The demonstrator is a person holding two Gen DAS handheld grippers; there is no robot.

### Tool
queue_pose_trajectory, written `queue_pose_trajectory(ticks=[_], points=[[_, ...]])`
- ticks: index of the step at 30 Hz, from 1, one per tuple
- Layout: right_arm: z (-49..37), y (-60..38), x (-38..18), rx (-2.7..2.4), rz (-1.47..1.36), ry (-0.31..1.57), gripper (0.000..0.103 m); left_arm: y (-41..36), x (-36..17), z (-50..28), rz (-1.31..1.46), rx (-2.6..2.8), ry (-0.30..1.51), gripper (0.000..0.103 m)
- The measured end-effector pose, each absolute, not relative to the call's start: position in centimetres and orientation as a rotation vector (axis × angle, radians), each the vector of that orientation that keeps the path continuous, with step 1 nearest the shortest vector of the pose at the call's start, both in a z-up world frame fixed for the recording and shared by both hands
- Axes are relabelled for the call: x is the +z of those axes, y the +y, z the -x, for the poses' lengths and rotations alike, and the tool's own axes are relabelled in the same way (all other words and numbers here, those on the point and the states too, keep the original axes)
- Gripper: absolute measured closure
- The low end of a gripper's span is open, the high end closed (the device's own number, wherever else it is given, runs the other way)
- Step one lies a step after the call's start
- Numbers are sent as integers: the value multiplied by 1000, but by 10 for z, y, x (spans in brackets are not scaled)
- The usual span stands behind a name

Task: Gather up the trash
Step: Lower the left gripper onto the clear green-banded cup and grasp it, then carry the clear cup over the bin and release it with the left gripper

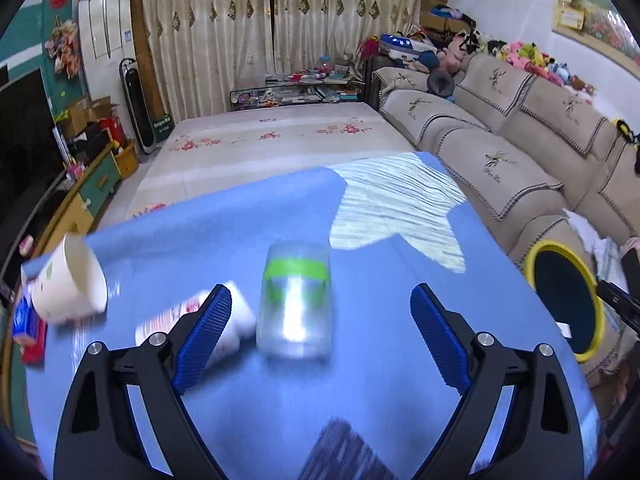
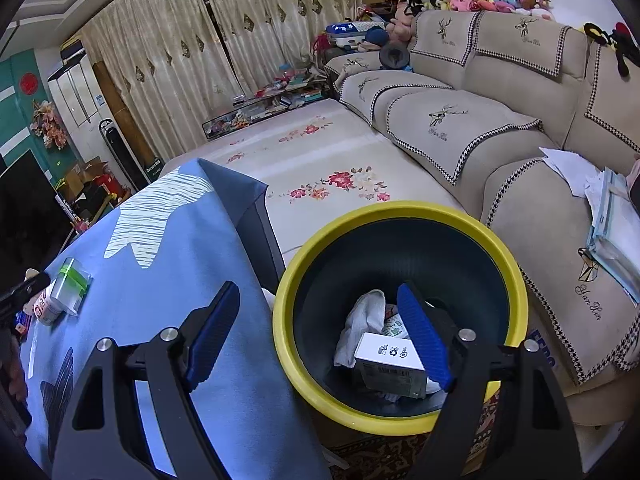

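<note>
Left gripper (image 1: 320, 336): wide, empty; clear bottle (image 1: 295, 300) just ahead (blurred).
Right gripper (image 2: 320, 336): wide, empty, over bin (image 2: 396, 216).

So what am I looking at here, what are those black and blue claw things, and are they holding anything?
They are two hand-held grippers, one in each of a person's hands, each carrying a wide-angle camera that looks out along its jaws. One picture is from the left gripper, over a table with a blue cloth. On it lie a clear plastic container with a green band, a tipped paper cup and a white tube. The other is from the right gripper, above a yellow-rimmed bin with a white box and crumpled tissue inside. Both jaws stand open, holding nothing.
</note>
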State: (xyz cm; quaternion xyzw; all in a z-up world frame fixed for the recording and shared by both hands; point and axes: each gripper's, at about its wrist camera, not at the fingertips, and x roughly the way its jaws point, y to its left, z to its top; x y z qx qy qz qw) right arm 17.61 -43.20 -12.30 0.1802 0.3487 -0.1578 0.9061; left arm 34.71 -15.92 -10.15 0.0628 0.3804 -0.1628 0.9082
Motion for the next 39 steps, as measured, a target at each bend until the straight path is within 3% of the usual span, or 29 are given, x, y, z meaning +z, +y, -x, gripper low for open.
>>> queue_pose_trajectory(ticks=[4, 8, 15, 30, 39], points=[[-175, -435, -124, -325, -379, 722, 26, -174, -107, -371, -172, -315, 808, 14], [-174, -436, -124, -323, -385, 720, 26, -181, -117, -391, -181, -314, 861, 24], [-176, -438, -128, -318, -395, 735, 26, -192, -138, -408, -214, -287, 928, 25], [-178, -432, -131, -299, -390, 747, 26, -201, -152, -394, -303, -290, 933, 52], [-165, -436, -122, -297, -396, 723, 26, -196, -137, -372, -239, -330, 905, 53]])
